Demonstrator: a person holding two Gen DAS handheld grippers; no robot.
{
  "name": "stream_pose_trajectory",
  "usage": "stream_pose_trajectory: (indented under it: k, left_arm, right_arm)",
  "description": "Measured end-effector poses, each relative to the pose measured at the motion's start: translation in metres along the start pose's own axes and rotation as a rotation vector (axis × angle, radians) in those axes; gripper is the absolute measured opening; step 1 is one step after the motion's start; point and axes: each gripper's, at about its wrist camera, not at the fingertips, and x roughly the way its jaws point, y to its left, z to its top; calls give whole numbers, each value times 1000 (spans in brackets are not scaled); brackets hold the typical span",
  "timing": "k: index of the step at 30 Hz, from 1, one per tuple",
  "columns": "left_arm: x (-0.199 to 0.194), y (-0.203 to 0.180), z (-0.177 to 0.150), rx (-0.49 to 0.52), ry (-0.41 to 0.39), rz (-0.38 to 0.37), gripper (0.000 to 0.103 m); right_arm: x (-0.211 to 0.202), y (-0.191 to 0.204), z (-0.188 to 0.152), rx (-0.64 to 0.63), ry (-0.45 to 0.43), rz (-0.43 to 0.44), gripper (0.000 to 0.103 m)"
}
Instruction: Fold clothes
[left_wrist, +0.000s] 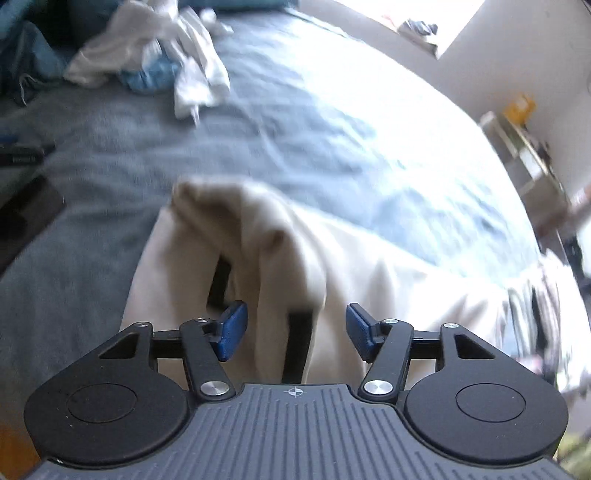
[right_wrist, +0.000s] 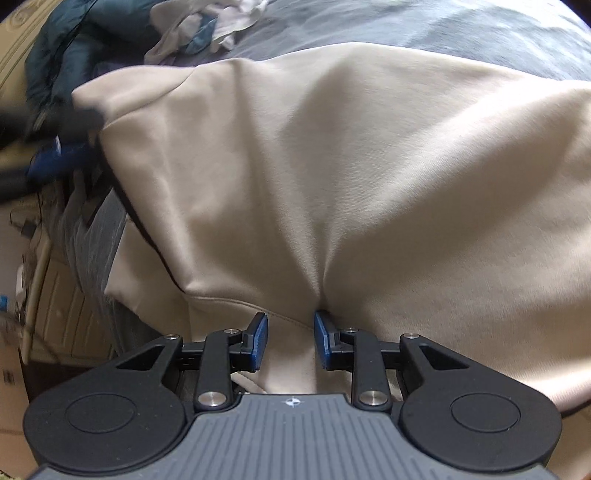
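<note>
A cream garment (right_wrist: 332, 166) lies spread on the grey-blue bed cover (left_wrist: 295, 129). In the right wrist view my right gripper (right_wrist: 290, 339) is shut on a bunched fold at its near hem, and creases fan out from the blue pads. In the left wrist view my left gripper (left_wrist: 296, 330) is open above an upright fold of the same cream garment (left_wrist: 266, 240); the cloth passes between the pads (left_wrist: 232, 328) without being pressed. The left gripper's blurred blue pad (right_wrist: 55, 162) shows beside the garment's left corner.
A heap of white and blue clothes (left_wrist: 147, 55) lies at the far side of the bed, also the heap (right_wrist: 207, 26). A dark teal quilted item (right_wrist: 74, 44) is next to it. Shelving (left_wrist: 524, 155) stands by the right wall. Cardboard boxes (right_wrist: 11, 369) sit off the bed's left edge.
</note>
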Motion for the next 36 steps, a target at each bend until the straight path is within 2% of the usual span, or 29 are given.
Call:
stream_pose_trajectory:
  k: [3,5,7,8,9,11,15,18,22,24,26,28,32,36]
  left_arm:
    - [10,6,9,-52,-26,44,59]
    - [2,13,16,-98,-46,74,56]
    - [0,18,10,-147,-76,88,40]
    - [-3,23,6,-163,-84,94,24]
    - [-5,31,5,-175,-90,112,17]
    - [-6,49,1,-197,-102,163,12]
    - [-6,86,-19,-276,-78,240,12]
    - [5,105,-34,-343,-37,219,13]
    - [15,109,-43,-343,-35,205,16]
    - [15,111,-44,-345,-40,195,16]
    - [12,116,-43,-353,-43,181,16]
    - [8,121,-43,-362,-45,166,16]
    - [4,134,-39,-383,-42,142,17]
    - [6,138,-36,-378,-42,136,17]
  right_arm:
    - [0,-4,0,-16,-2,19,29]
    - [-1,-6,0,-20,-2,27,29]
    - [-1,-6,1,-34,2,27,29]
    - [-1,-6,-1,-46,6,25,29]
    - [-1,-5,-1,-58,10,23,29]
    - [0,-3,1,-71,17,22,29]
    - [1,0,7,-94,41,19,29]
    - [2,3,13,-117,73,9,29]
    - [-6,17,30,-214,148,-18,31]
    - [-19,36,43,-306,119,19,32]
    - [-37,52,63,-432,25,63,32]
    - [-40,72,84,-564,-67,61,32]
    - [4,117,115,-897,-159,-2,32]
    - [41,142,109,-1176,-148,-10,31]
